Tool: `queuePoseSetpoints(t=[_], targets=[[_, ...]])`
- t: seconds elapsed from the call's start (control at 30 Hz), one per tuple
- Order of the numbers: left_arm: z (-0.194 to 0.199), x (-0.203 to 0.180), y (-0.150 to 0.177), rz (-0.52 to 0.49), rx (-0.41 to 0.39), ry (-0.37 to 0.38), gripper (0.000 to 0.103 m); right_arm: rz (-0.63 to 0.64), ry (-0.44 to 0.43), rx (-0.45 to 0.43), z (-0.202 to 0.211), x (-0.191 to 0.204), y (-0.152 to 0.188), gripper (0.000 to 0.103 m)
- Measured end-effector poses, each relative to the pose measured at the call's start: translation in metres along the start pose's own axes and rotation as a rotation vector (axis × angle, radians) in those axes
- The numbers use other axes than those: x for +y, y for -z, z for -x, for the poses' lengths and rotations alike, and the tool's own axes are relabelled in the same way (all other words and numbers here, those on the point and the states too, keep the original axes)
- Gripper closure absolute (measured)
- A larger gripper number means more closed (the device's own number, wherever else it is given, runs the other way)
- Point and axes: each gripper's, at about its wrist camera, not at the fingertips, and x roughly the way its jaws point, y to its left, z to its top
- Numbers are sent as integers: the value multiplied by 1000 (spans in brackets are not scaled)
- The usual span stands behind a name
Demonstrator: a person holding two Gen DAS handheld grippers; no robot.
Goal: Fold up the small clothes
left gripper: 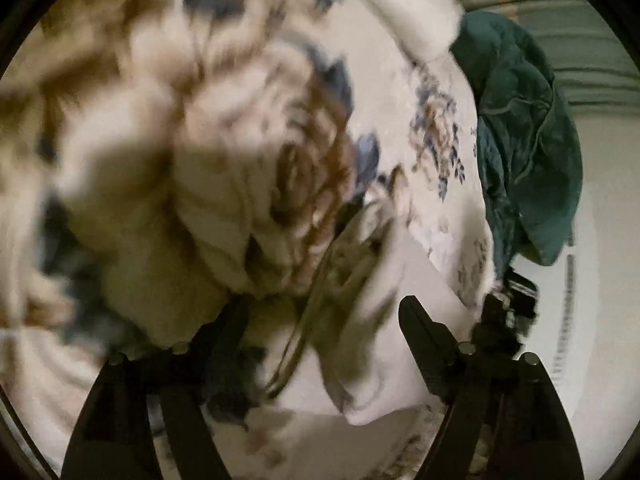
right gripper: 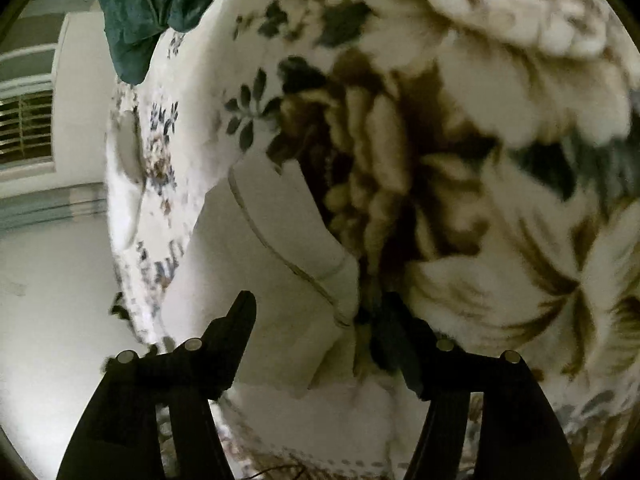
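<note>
A small white garment (right gripper: 288, 248) with a thin stitched hem lies on a floral blanket (right gripper: 460, 184). My right gripper (right gripper: 316, 308) is open, its two fingers standing on either side of the garment's lower part. In the left wrist view the same white garment (left gripper: 376, 312) lies between the spread fingers of my open left gripper (left gripper: 324, 312). This view is blurred by motion. The right gripper (left gripper: 504, 308) shows at the garment's right edge in the left wrist view.
A dark teal garment (left gripper: 528, 140) lies crumpled at the blanket's edge and also shows in the right wrist view (right gripper: 140, 4). The blanket (left gripper: 168, 128) has brown and blue flowers. A pale floor (right gripper: 52, 288) and a window with blinds (right gripper: 28, 128) lie beyond the bed.
</note>
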Motion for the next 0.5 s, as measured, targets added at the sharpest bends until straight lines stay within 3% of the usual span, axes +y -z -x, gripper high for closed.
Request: queuePoseSetpoints(t=[0.1,0.27,0.4,0.43,0.47,0.5], targets=[[-23,2,0,5,63,71,26,-32,-72,75,-25,-15,-3,36],[-40,-20,-2,-59,92,91,26,-36,-185,86,-49,-16,-9,34],[-44,-40,4,-136,100,54,31,-14,-223,85,-56,-5,-6,36],[-44,-42,5,-149,95,43,39,-5,-222,87,-58,-2,-5,44],[-45,-44,6,-153,95,36,67,1,-221,91,-60,1,-5,62],[-45,-43,6,-154,95,30,80,9,-212,99,-64,5,-4,71]])
